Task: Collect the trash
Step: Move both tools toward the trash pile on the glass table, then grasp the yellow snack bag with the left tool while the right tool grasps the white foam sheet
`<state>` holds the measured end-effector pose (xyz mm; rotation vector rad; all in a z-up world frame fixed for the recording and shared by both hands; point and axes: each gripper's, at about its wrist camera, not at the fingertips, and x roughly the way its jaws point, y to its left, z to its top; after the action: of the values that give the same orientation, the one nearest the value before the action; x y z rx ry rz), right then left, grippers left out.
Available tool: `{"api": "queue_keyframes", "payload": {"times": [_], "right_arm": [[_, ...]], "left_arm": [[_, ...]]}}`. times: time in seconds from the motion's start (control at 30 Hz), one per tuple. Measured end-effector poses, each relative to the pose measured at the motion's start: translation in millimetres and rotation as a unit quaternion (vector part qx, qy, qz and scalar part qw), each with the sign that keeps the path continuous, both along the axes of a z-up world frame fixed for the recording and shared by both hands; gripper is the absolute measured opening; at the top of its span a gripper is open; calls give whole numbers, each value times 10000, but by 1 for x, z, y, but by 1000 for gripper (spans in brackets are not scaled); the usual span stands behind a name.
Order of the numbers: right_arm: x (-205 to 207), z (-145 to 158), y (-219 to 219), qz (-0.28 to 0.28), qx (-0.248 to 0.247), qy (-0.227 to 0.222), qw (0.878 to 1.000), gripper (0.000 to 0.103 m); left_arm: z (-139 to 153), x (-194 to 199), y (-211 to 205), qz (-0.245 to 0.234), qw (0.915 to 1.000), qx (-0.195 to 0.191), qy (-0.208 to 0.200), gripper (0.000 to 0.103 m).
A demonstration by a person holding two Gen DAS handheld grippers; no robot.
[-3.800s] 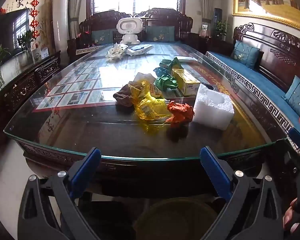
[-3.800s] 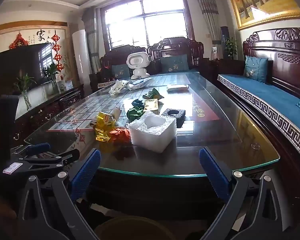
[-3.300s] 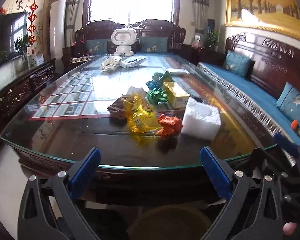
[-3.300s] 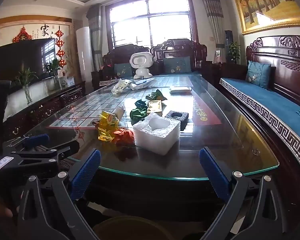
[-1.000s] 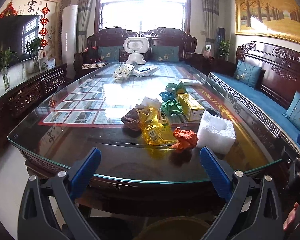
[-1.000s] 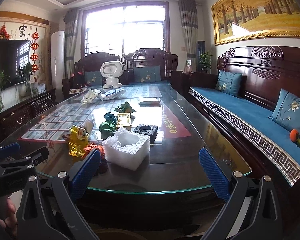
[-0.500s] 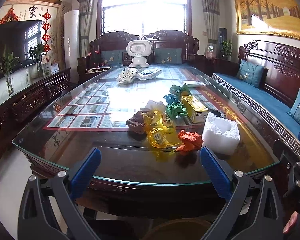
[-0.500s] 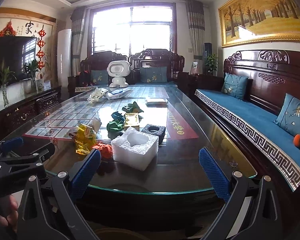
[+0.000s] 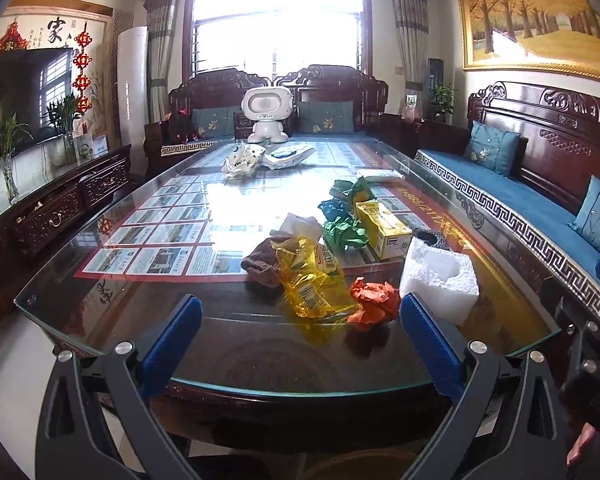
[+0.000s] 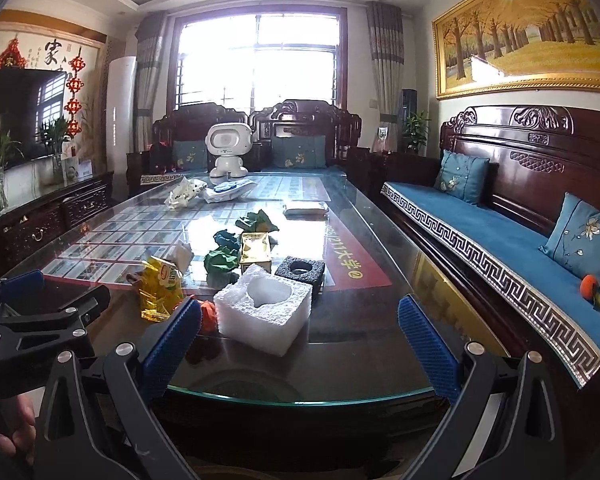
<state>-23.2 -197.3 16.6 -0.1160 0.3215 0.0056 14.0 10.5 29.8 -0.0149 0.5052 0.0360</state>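
We hold both grippers, left [image 9: 300, 344] and right [image 10: 298, 344], with fingers apart and empty, short of the desk [image 9: 228, 344] edge. The trash lies ahead on the glass: a foam block [image 10: 262, 310], with an orange wad [image 9: 372, 302] and yellow wrapper [image 9: 314, 280] just left of it. All look light and crushable; we'd pinch the block's wall gently.

white foam block [image 10: 262, 313], orange paper wad [image 9: 373, 302], yellow wrapper [image 9: 312, 280], blue-padded left gripper [image 9: 300, 340]

Both wrist views low at table [image 9: 100, 322] end, facing lengthwise, sharing probably same trash pile [image 10: 260, 308].
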Motion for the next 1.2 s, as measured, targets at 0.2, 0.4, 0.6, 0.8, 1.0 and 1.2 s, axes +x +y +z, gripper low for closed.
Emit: {"api": "queue_keyframes", "payload": {"times": [0.2, 0.4, 0.6, 0.8, 1.0, 1.2], "right_arm": [[-5, -5, 8, 184, -164, -227, 9994, 95], [-6, -7, 12, 220, -318, -207, 9990, 95], [10, -3, 7, 143, -312, -99, 9994, 95], [44, 0, 4, 26, -305, 115, 9995, 95], [80, -13, 7, 161, -314, 539, 9979, 94], [113, -30, 10, 74, -382, 981, 9944, 70]], "left_arm": [[1, 3, -2, 42, 9997, 202, -94, 99], [-1, 1, -7, 3, 9996, 290, -57, 99], [-3, 5, -3, -111, 9998, 134, -9, 99], [-13, 27, 13, -229, 9993, -277, 135, 99], [-31, 50, 19, -26, 9993, -164, 342, 99], [-46, 69, 27, 97, 9982, -242, 545, 99]]}}
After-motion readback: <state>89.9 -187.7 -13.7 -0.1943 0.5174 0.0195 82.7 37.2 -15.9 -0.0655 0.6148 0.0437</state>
